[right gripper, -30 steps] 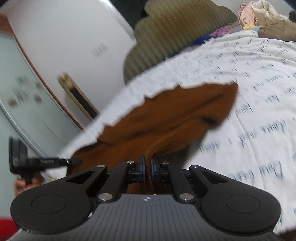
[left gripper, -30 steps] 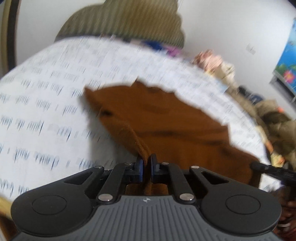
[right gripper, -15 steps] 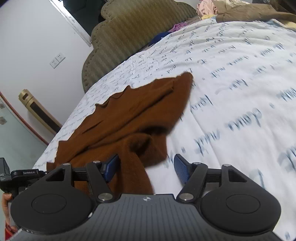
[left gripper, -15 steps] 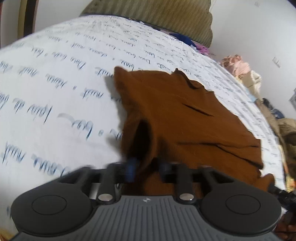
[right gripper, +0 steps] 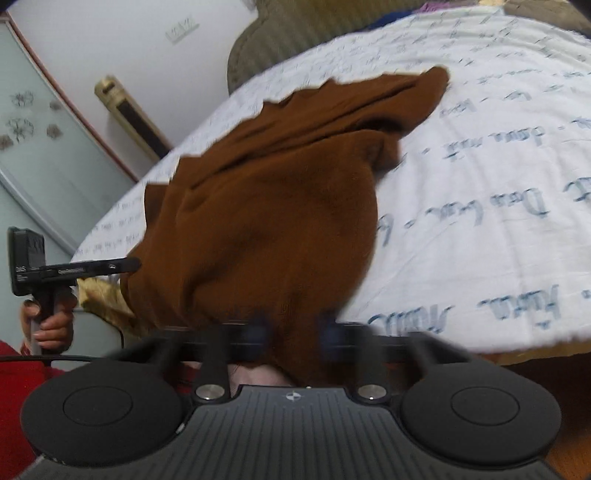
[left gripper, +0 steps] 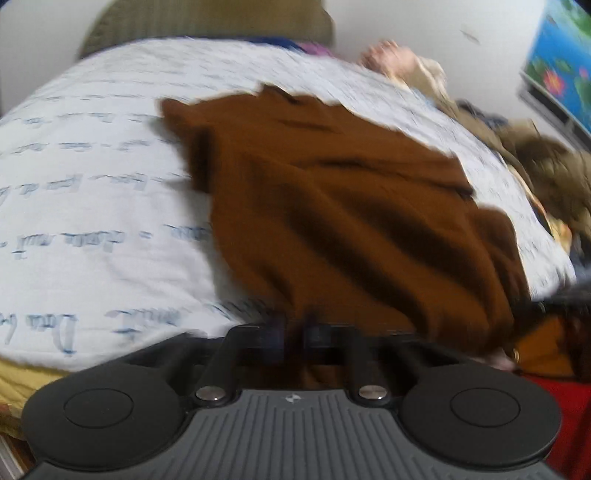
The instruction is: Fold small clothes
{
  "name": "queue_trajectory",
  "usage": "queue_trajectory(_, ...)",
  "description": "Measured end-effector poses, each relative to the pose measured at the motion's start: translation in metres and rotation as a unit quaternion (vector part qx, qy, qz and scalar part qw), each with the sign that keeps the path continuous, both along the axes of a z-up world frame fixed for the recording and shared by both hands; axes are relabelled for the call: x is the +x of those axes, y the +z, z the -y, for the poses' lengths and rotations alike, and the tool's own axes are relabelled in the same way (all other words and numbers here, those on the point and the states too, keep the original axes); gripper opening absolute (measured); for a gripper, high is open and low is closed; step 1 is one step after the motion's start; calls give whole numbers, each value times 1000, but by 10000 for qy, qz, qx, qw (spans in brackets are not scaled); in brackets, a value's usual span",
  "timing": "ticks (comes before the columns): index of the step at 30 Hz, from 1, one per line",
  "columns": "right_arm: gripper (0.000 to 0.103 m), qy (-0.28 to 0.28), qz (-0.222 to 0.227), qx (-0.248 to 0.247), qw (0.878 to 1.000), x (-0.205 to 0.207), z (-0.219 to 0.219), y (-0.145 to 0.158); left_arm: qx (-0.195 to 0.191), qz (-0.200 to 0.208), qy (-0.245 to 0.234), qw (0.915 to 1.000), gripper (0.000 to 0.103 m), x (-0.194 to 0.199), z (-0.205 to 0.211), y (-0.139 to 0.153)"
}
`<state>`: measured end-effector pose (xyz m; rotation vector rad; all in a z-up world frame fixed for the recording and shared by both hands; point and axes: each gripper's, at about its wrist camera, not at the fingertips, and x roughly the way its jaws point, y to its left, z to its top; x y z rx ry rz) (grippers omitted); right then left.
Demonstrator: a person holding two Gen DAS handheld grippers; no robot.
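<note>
Two tongs closing on one brown garment (left gripper: 332, 206) at the bed's near edge.

The left tongs (left gripper: 293, 334) and right tongs (right gripper: 293, 334) are both closing, brown cloth between each blurred pair of jaws. Beyond them the garment lies rumpled across the bed's white lettered sheet (right gripper: 498, 155), its far corner toward the ribbed headboard (right gripper: 306, 26).

Motion blur is smearing both views. The left gripper (left gripper: 293, 334) is closing, its fingertips (left gripper: 275, 332) showing only as dark smudges against the brown garment (left gripper: 332, 206), so the contact is unclear. The right gripper (right gripper: 295, 336) is closing too, cloth between its blurred fingertips (right gripper: 258, 334). The garment's near edge is dropping behind both gripper bodies. The writing on the bedsheet (left gripper: 92, 206) is streaking, unreadable. The clothes pile (left gripper: 546, 166) is running off the frame's right edge.
</note>
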<state>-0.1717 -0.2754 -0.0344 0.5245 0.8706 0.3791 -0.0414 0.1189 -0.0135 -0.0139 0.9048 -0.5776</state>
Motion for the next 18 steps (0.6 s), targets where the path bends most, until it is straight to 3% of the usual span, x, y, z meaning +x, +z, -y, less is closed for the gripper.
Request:
queue_trajectory(3,13,132,103,121,9998,-1,-4,8,-94,37,-286,9995,7,-10,5,14)
queue_trajectory(6,12,312,381,502,9975,-9,0,27,-451,268,-500,9974,7,-23,-1,40)
queue_trajectory(12,11,202,1229,1127,9858,-11,22,74,-808,1077,-332,9903,8,-18,-6,92)
queue_trajectory(15,11,-314,1537,956,9830,17,36,82,-863,1235,124,9885,8,14,-1,95)
queue_trajectory(18,11,-958,1336,390,9856,55,43,67,-284,1470,544,9872,10,44,17,75)
